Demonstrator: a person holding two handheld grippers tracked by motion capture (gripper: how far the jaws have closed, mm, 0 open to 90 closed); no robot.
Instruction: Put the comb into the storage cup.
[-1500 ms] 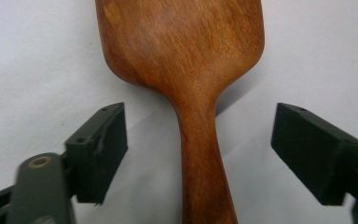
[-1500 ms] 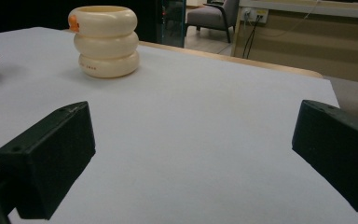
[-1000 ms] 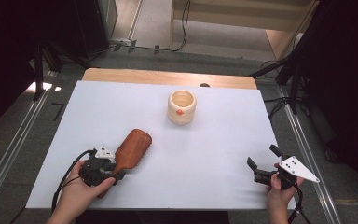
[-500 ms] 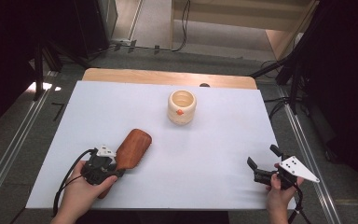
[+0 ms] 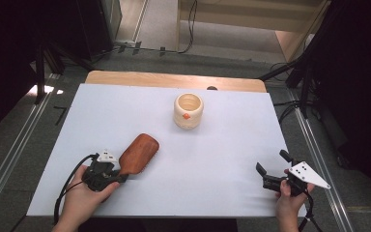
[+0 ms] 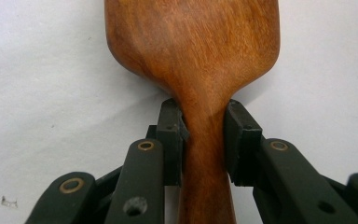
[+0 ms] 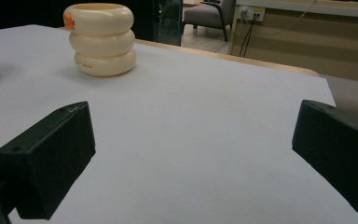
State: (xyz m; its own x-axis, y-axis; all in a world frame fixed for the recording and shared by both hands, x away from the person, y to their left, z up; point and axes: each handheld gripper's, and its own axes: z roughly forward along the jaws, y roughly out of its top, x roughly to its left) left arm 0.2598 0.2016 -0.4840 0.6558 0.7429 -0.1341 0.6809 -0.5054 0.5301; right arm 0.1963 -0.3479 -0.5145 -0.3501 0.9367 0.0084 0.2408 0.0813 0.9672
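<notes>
No readable text here.
You'll find only an orange mark on the cream ringed holder (image 7: 102, 38); its faint lower lettering is too small to read.

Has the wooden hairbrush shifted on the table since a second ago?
No. The wooden hairbrush lies at the same spot and angle relative to the cream ringed cup.

The wooden hairbrush (image 5: 138, 153) lies back up on the white table cover, at about seven o'clock from the centre, its head pointing toward one o'clock.
</notes>
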